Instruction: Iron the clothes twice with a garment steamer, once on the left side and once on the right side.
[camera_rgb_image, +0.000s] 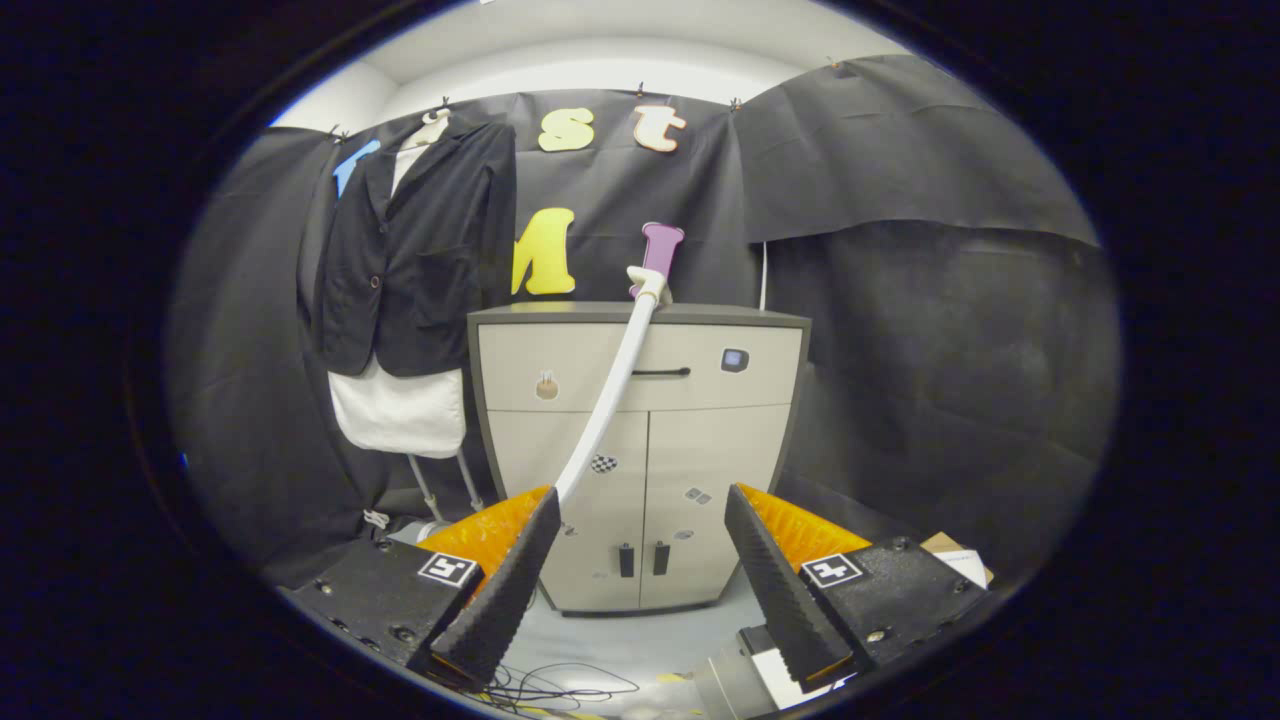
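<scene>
Gripper view: the gripper (640, 555) hangs in front of a low cabinet (640, 450), its two ridged, wedge-shaped fingers (500, 590) spread wide with nothing between them. The cabinet has a dark flat top, a pale drawer front with a slim bar handle (661, 372) and two doors below with short dark pulls. On its top, beyond the fingers, the garment steamer head (657, 258) stands upright, a purple handle on a white neck; its smooth white hose (612, 395) curves down across the cabinet front to the left finger. Left of the cabinet a dark blazer (415, 245) of matte cloth hangs over a white ironing form (400, 410) whose rounded lower edge shows under the hem. Loose thin cables (560, 685) lie on the pale floor below the fingers
</scene>
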